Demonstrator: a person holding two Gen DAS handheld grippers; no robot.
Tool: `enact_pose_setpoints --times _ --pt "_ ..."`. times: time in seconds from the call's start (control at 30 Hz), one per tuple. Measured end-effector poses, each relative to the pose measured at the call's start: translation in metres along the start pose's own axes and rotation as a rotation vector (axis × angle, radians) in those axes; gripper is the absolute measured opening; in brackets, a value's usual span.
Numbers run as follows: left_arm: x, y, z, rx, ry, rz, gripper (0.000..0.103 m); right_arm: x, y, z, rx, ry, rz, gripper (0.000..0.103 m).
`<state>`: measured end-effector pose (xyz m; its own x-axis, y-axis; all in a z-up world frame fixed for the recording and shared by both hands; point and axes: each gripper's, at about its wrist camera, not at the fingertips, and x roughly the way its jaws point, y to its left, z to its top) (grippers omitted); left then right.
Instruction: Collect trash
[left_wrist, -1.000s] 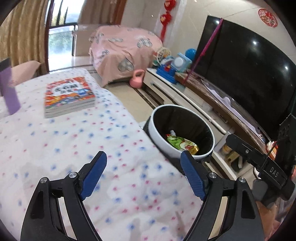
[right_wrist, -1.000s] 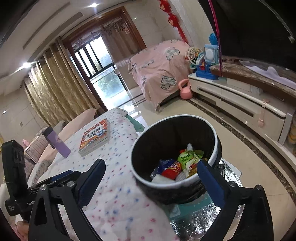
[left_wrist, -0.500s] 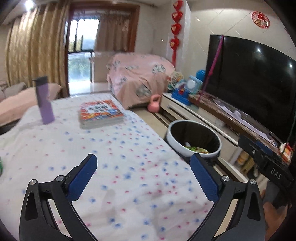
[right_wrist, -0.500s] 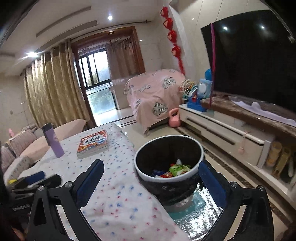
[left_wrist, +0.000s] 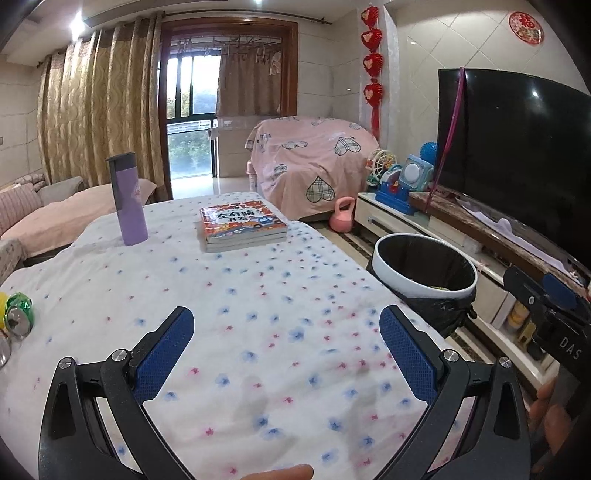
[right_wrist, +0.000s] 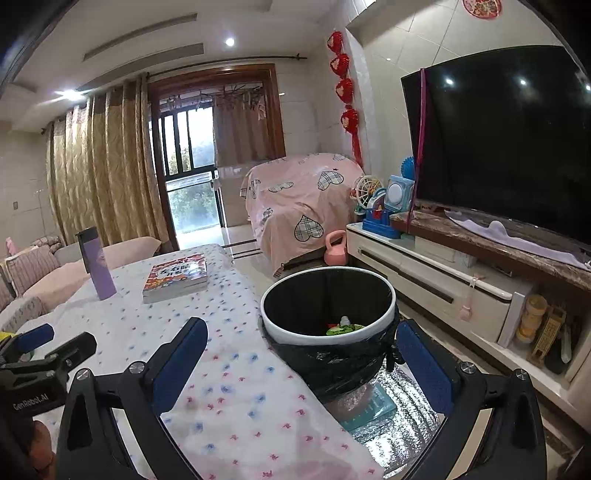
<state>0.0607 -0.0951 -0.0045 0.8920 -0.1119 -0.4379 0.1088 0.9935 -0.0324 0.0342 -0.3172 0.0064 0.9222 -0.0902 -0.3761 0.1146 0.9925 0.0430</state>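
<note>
Both tools have pulled up and back from the bin, bringing the whole surface into view.

Bin (right_wrist: 327, 314) beside the surface (left_wrist: 258, 295) holds wrappers (right_wrist: 343, 326); left tool (left_wrist: 286, 350) and right tool (right_wrist: 301, 363) gape released, empty; green trash (left_wrist: 16, 308) waits at the surface's left edge, likely next.

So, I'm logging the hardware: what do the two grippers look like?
Both the left gripper and the right gripper have glossy black curved frames with silver screws and blue textured pads. White lettering marks the bodies: DAS on the right one, GenRobot.AI on the left.
</note>
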Motion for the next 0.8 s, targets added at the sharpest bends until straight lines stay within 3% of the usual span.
enact_pose_setpoints --times 0.8 --pt "-0.015 0.000 -0.004 0.012 -0.060 0.020 0.103 -0.010 -0.003 -0.005 0.019 -0.048 0.015 0.103"
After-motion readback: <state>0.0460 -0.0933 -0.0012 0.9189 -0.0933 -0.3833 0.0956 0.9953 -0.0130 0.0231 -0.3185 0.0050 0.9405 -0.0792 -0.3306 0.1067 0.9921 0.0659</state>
